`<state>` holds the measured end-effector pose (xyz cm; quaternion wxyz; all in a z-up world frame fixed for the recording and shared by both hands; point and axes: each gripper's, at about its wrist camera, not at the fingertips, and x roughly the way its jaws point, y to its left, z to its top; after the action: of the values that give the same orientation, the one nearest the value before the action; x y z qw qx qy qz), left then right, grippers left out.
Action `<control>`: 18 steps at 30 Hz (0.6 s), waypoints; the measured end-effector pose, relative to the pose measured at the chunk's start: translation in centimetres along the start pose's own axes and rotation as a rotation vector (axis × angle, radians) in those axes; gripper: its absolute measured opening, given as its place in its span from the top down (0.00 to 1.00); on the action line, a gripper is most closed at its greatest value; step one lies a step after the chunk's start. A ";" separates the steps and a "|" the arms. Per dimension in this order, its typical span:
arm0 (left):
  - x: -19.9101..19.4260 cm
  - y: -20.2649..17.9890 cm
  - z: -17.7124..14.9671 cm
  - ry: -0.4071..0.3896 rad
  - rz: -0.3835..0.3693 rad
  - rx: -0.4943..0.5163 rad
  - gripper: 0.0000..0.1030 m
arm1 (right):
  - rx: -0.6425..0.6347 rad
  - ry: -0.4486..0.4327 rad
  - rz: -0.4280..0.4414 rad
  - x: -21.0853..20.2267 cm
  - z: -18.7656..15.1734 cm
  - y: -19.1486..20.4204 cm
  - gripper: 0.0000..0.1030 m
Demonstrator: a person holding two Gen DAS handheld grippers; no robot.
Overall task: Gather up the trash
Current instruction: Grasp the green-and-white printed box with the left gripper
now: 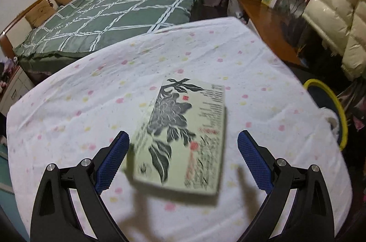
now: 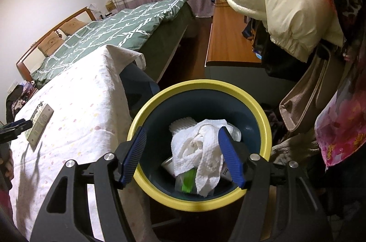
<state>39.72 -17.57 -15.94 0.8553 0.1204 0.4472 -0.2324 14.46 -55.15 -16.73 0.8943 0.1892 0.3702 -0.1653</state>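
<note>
Right gripper (image 2: 183, 155) spread wide, hovering over the yellow-rimmed bin (image 2: 263, 120); inside, crumpled white paper towels (image 2: 199, 148) heaped on top, a green wrapper (image 2: 188, 180) peeking beneath; over on the left, left gripper (image 1: 183, 157) also wide, the flat printed box (image 1: 183, 136) between its fingers, whether touching I can't tell; box lies on the dotted tablecloth (image 1: 91, 86); beyond, the green bed (image 1: 114, 13).

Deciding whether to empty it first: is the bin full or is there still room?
Still room. The bin shows bare inner wall above the crumpled paper towel.
</note>
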 end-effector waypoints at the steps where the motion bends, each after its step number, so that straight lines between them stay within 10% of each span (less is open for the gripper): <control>1: 0.5 0.0 0.2 0.008 0.003 0.006 0.09 | 0.001 0.002 0.000 0.0 0.0 0.0 0.39; 18: 3.5 -1.6 1.1 0.071 0.041 0.057 0.29 | 0.011 0.023 0.046 0.2 -1.1 -0.6 0.39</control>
<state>41.39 -20.46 -18.22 0.8395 0.1622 0.4680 -0.2232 13.72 -55.17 -17.71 0.8926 0.2043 0.3749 -0.1447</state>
